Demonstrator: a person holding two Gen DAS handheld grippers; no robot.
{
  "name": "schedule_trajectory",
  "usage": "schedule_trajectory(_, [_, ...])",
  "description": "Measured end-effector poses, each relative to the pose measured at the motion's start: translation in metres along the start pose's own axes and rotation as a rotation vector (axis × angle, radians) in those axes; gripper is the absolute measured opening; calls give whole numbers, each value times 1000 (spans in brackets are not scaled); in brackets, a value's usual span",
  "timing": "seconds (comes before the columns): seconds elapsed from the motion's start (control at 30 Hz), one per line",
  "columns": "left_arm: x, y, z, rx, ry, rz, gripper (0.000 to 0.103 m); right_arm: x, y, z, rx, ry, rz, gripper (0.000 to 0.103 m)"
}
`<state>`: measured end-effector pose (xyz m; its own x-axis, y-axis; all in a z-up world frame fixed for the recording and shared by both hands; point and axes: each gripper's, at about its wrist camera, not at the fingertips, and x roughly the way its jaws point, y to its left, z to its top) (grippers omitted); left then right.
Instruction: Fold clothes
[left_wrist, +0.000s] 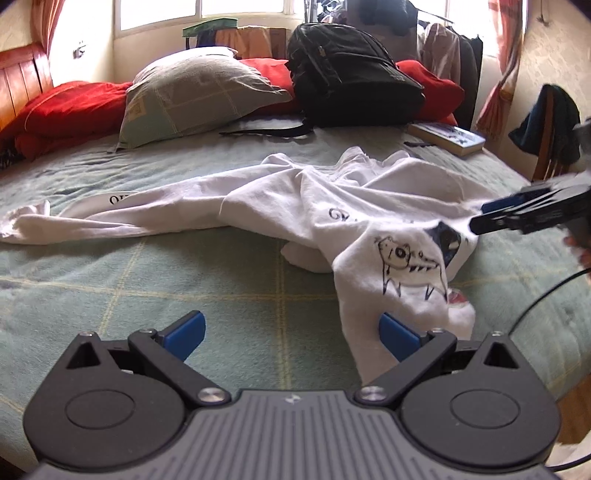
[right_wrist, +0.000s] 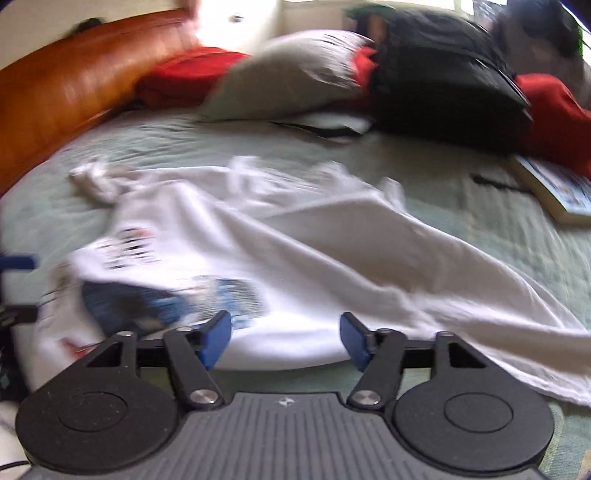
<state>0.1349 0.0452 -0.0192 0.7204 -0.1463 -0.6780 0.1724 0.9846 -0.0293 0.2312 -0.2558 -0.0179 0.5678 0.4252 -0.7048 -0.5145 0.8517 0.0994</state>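
A white long-sleeved shirt (left_wrist: 332, 206) with a drawn dog-like print lies crumpled on the green checked bedcover (left_wrist: 184, 280), one sleeve stretched to the left. My left gripper (left_wrist: 291, 334) is open low over the cover. The shirt's near hem hangs just inside its right finger (left_wrist: 399, 336), and nothing is pinched. My right gripper (left_wrist: 480, 219) comes in from the right edge, over the shirt's right side. In the blurred right wrist view that right gripper (right_wrist: 286, 339) is open, with the shirt (right_wrist: 295, 240) and its hem lying just past the blue pads (right_wrist: 218, 336).
At the back of the bed are a black backpack (left_wrist: 351, 70), a grey-green pillow (left_wrist: 195, 92) and red bedding (left_wrist: 66, 107). A book (left_wrist: 448, 136) lies back right. A wooden headboard (right_wrist: 66, 88) bounds the left. A chair draped with dark cloth (left_wrist: 550, 122) stands on the right.
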Motion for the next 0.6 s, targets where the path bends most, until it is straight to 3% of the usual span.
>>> schedule_trajectory(0.17, [-8,5,-10,-2,23,0,101,-16,47,7,-90,-57,64,96])
schedule_trajectory(0.43, [-40,27,-36,-7,18,69,101,-24,135,28,-263,-108,97,103])
schedule_trajectory(0.6, [-63,59,-55,-47,10,168,101,-14,194,29,-340,-70,244,103])
